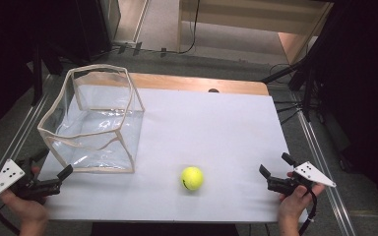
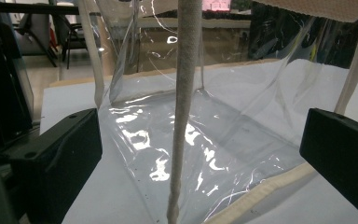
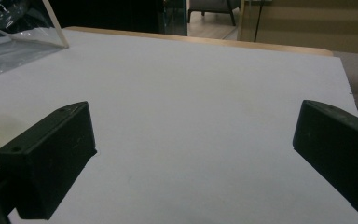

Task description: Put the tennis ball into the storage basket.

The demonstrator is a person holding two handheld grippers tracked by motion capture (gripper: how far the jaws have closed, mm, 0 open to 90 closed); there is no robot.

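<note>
A laboratory or test room fitted for recording manipulation trials. A wooden table [image 1: 197, 82] carries a plain white sheet [image 1: 211, 132] as a work surface, with aluminium rails [image 1: 320, 162] along its sides at 3 and 9 o'clock. Dark stands [image 1: 305, 73] and loose cables [image 1: 285, 105] lie on the grey floor [image 1: 216, 64] from 1 to 3 o'clock; a further cable [image 1: 192, 39] runs at 12 o'clock towards a pale wooden unit [image 1: 256, 19]. In the left gripper view, office chairs [image 2: 51, 32] stand on a bare floor at 10 o'clock, beyond the table. The surroundings are dim, the light falling mainly on the work surface.
</note>
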